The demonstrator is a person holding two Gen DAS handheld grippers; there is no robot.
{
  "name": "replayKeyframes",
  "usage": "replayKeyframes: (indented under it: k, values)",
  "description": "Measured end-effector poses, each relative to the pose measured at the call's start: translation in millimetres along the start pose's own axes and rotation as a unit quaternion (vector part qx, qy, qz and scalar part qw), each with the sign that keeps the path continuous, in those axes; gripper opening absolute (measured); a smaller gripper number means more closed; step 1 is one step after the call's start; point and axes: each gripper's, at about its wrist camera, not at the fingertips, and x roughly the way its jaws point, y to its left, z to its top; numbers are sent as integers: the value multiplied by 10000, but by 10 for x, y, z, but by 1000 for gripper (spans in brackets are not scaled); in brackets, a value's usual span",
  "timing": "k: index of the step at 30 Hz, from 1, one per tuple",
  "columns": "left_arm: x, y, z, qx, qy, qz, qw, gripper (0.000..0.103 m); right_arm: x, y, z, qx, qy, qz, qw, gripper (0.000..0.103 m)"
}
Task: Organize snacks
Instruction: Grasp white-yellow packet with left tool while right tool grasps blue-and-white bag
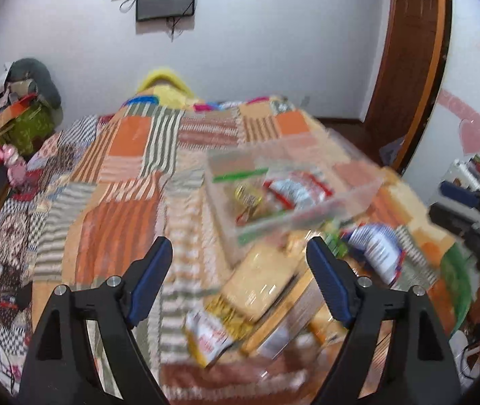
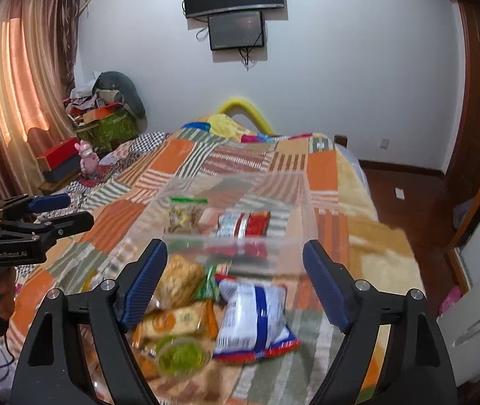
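A clear plastic bin (image 2: 302,209) sits on the patchwork bed cover and holds a green-zip bag (image 2: 186,214) and a red and white packet (image 2: 245,224); the bin also shows in the left wrist view (image 1: 358,199). Loose snacks lie in front of it: a white and blue bag (image 2: 255,319), a tan cracker pack (image 2: 179,280), an orange-labelled pack (image 2: 172,320) and a green cup (image 2: 180,354). My right gripper (image 2: 234,270) is open and empty above this pile. My left gripper (image 1: 240,261) is open and empty over the cracker pack (image 1: 266,276), left of the white and blue bag (image 1: 379,249).
The bed cover (image 2: 159,182) stretches far and left of the bin. A red box (image 2: 59,153) and a pink toy (image 2: 88,160) stand on a side table at the left. Curtains (image 2: 20,77) hang left; a wooden door (image 2: 479,108) stands right.
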Motion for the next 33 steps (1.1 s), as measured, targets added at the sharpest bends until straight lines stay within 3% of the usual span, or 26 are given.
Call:
replayKeyframes:
  k: [5, 11, 14, 18, 24, 25, 27, 33]
  values:
    - [291, 320, -462, -156, 568, 351, 9976, 82, 152, -35, -242, 79, 346, -96, 9993, 81]
    - [611, 618, -804, -761, 1092, 355, 9905, 82, 336, -86, -387, 274, 703, -92, 9971, 81]
    - [673, 590, -839, -833, 1032, 247, 9909, 78, 420, -94, -445, 313, 834, -115, 9960, 81]
    - [796, 485, -839, -777, 1182, -125, 9899, 44, 516, -80, -494, 355, 999, -117, 9943, 81]
    - [807, 366, -836, -644, 1068, -145, 9921, 33, 677, -44, -551, 272, 1247, -122, 9917, 71]
    - [771, 365, -835, -682, 1035, -136, 9922, 32, 690, -38, -569, 260, 1244, -165, 9918, 70]
    - [693, 341, -828, -608, 955, -62, 9936, 28, 689, -49, -590, 337, 1221, -163, 9918, 57]
    - [454, 292, -753, -474, 710, 154, 9962, 22, 551, -81, -606, 413, 1057, -50, 9935, 47]
